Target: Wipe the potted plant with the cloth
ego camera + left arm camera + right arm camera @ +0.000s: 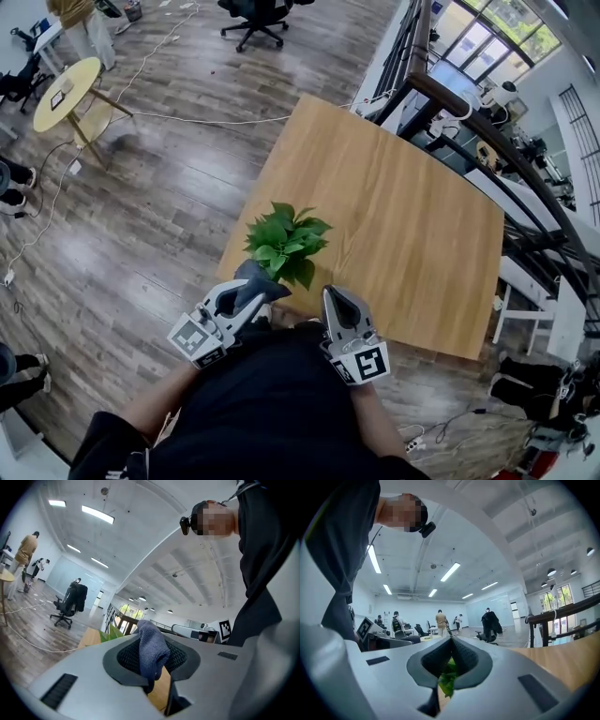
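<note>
A small potted plant [286,244] with bright green leaves stands at the near edge of the wooden table [403,216]; its pot is hidden under the leaves. My left gripper [261,289] is shut on a grey-blue cloth [151,651], held just at the plant's near side. The cloth [253,277] bunches up between the pads. My right gripper [330,294] is shut, a little right of the plant and apart from it. In the right gripper view its tips [451,639] meet, and green leaves [449,674] show through the gap behind them.
Beyond the table's left edge is wood floor with loose cables [187,117], a round yellow side table [66,89] and an office chair [255,14]. A dark railing [487,131] runs along the table's far right side. The person's dark sleeves fill the bottom of the head view.
</note>
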`<state>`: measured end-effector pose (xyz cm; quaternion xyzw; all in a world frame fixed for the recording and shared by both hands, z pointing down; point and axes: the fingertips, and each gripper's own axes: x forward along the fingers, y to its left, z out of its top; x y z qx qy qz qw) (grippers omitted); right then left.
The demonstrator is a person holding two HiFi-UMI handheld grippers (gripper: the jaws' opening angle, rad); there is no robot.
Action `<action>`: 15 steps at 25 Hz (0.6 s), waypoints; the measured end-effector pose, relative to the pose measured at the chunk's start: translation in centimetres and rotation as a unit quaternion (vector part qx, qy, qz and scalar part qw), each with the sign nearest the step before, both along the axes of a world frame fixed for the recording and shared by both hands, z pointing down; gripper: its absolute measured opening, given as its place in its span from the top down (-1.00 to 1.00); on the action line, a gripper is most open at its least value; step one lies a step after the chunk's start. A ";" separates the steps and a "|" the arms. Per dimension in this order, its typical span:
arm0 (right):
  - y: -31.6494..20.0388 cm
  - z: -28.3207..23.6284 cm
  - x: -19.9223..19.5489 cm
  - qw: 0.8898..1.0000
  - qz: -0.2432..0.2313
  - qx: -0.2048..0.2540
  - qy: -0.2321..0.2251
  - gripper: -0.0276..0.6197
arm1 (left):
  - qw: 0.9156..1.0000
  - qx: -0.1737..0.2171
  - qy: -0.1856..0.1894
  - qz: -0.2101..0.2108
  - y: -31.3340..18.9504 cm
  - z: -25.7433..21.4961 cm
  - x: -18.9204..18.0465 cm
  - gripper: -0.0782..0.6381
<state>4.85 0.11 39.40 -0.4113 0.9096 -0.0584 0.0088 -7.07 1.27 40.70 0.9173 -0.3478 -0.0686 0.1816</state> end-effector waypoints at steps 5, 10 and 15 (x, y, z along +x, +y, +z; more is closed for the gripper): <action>0.2 -0.5 -1.0 1.000 -0.007 0.017 0.011 0.87 | 0.999 0.022 -0.025 -0.010 1.0 -0.9 0.5 0.52; 0.2 -1.5 -1.5 0.999 -0.005 0.041 0.018 0.87 | 0.999 0.029 -0.034 -0.023 0.8 -1.5 0.4 0.52; 0.2 -2.8 -2.2 0.994 -0.017 0.096 0.058 0.87 | 0.999 0.032 -0.016 -0.028 0.5 -2.3 0.6 0.52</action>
